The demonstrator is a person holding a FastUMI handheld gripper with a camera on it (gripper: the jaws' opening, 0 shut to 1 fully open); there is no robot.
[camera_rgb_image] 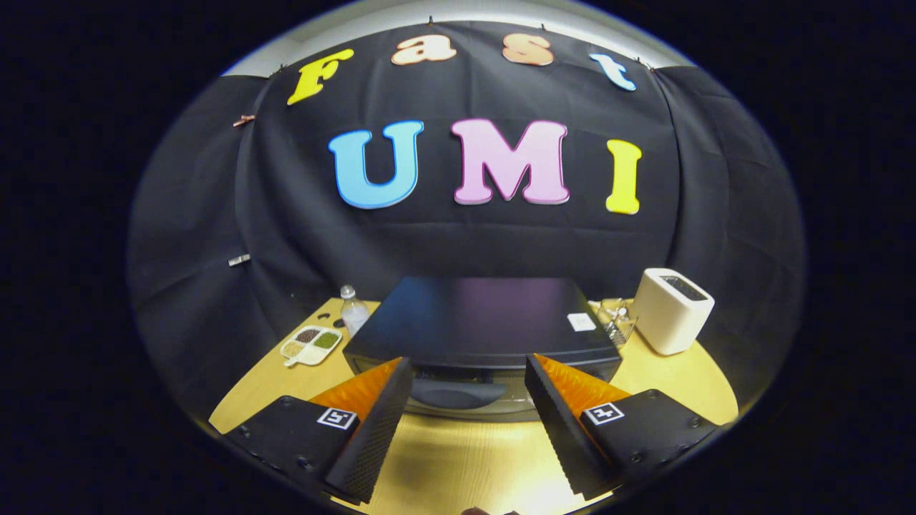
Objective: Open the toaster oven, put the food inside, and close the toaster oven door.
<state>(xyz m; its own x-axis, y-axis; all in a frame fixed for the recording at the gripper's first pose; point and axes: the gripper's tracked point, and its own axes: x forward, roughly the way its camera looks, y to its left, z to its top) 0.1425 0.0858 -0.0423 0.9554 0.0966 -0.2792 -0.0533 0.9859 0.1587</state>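
Hovering over the pale wooden desk (458,458), the gripper (469,372) is held with fingers apart and empty. Just beyond them sits the black boxy toaster oven (479,322), its door looking closed; the dark handle (454,393) should be met squarely.

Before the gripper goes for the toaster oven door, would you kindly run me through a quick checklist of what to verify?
1. Gripper fingers open, nothing between them: ok.
2. Toaster oven just ahead of the fingers: ok.
3. Door handle visible between the fingertips: ok.
4. Door shut, not yet opened: ok.
5. Food located: cannot tell; a divided dish sits left of the oven.
6. Table bare in front of the door: ok.
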